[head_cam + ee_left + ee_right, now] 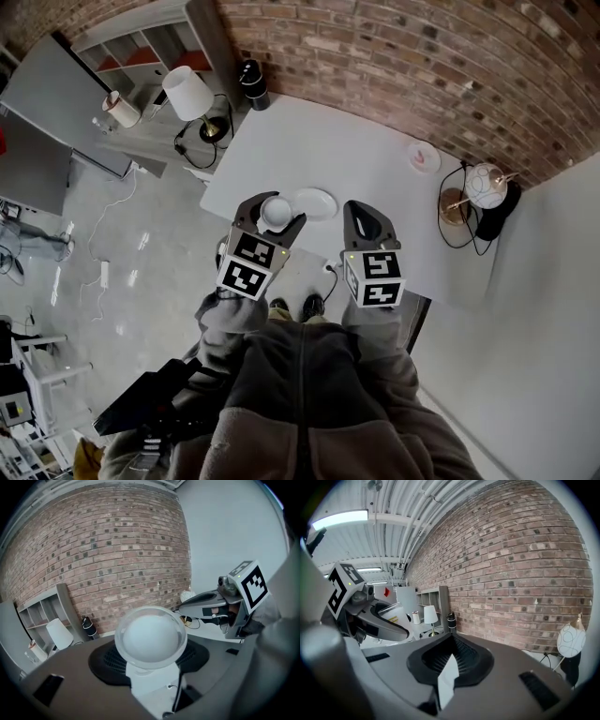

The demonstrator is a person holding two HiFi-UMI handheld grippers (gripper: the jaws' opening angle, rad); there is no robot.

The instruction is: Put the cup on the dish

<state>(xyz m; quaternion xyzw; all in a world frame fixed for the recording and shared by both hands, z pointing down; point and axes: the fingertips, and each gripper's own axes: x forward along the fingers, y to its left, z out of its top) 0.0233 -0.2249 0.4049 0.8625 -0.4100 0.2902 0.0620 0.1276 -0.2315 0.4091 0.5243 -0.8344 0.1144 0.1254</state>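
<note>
Two grippers and one cup were recorded. The left gripper (pixel 271 214) had its fingers closed on the white cup (pixel 151 637), which sat mouth-up between them. The right gripper (pixel 362 211) was empty, its fingers drawn to a narrow slit. One white dish (pixel 316 202) lay just beyond the left fingertips, toward the right gripper's side, apart from the cup. One small pinkish plate (pixel 423 157) lay well beyond the right fingertips. The surface was a white table (pixel 375 150) set against a brick wall (pixel 422 66). Two lamps were noted: a white-shaded lamp (pixel 189 92) and a globe lamp (pixel 486 184). The floor (pixel 141 244) was grey and glossy.
</note>
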